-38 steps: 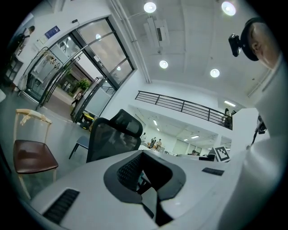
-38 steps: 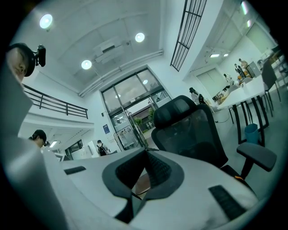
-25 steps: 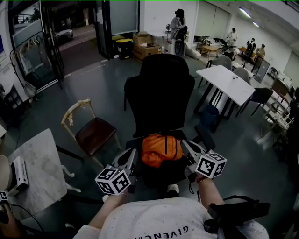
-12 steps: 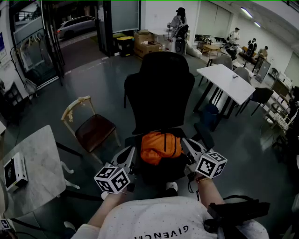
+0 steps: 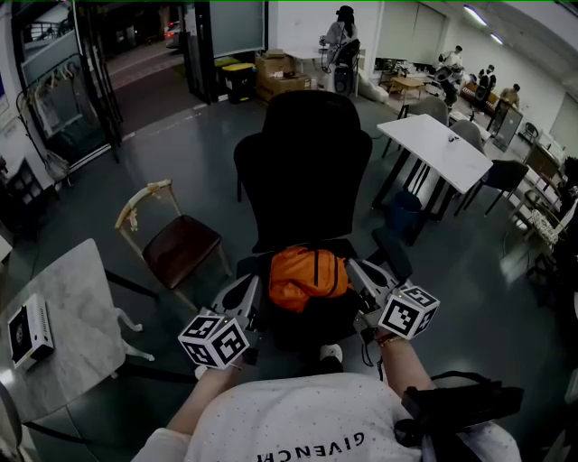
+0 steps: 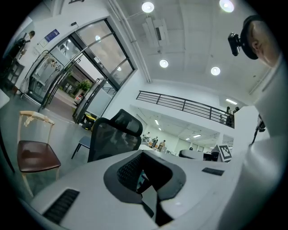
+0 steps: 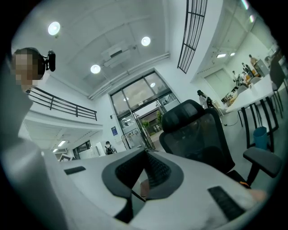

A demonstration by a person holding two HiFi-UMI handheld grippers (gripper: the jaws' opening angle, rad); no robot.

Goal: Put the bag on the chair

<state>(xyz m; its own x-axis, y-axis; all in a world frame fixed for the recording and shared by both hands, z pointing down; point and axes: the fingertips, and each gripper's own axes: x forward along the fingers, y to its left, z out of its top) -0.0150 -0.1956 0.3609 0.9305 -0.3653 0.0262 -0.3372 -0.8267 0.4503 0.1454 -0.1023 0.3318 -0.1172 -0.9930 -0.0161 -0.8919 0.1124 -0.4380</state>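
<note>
Bag (image 5: 310, 275) (orange) apparently rests on chair (image 5: 302, 171).

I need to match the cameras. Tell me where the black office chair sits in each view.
Head view: black office chair in the centre.
Left gripper view: chair left of centre.
Right gripper view: chair right of centre.
Shared landmark: the glass entrance doors.

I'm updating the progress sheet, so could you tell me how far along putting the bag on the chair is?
Mostly done: the orange bag already lies over the seat of the black chair. In hand: the left claw and right claw flank the bag, both closed; whether either pinches a strap is unclear. Left: let go, if anything is held, and draw both claws back.
</note>
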